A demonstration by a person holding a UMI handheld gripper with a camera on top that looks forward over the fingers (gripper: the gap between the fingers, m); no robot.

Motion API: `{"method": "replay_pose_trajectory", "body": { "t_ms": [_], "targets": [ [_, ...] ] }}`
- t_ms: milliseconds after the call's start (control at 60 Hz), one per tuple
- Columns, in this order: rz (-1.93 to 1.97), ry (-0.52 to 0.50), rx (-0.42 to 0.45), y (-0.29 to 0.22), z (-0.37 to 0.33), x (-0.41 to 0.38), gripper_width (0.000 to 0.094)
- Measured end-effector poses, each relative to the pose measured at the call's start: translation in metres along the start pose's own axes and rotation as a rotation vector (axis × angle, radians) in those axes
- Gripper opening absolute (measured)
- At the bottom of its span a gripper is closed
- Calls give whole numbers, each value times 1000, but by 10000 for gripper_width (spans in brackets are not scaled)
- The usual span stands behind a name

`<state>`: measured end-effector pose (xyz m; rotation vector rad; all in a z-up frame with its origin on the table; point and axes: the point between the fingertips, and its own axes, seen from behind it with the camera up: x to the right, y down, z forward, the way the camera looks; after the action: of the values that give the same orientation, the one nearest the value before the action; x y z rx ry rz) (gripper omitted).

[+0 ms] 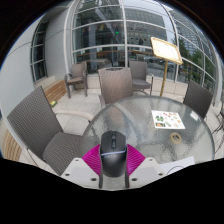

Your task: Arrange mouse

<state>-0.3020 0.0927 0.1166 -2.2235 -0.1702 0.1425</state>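
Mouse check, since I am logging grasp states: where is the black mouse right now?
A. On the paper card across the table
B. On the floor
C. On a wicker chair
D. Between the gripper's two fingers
D: the black mouse sits between the gripper fingers, their pink pads against its sides, over the glass table.

The claw (pixel 112 163) reaches forward over the near edge of the glass table (pixel 150 115), its two fingers level and pointing toward the table's middle. The magenta pads (pixel 92 160) on the inner faces press against both sides of the black mouse (pixel 112 152), which sits gripped between them. No hand or sleeve of the person shows.
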Motion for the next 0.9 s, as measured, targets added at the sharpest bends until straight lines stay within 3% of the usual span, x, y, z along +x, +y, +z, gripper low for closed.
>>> {"method": "replay_pose_trajectory", "body": {
  "t_ms": [150,233,317,383,500,567,667,850,900],
  "targets": [
    [-80,65,216,-118,-100,66,296],
    [-95,107,293,-143,-145,119,297],
    [-88,139,304,-139,-158,168,297],
    [-45,136,258,-98,-151,199,295],
    [-35,179,81,-2,-118,253,295],
    [-18,166,-20,61,-99,259,294],
    [18,161,-112,115,-80,271,295],
    [40,118,-202,190,-48,270,308],
    [55,113,-165,183,-45,272,325]
  ]
}}
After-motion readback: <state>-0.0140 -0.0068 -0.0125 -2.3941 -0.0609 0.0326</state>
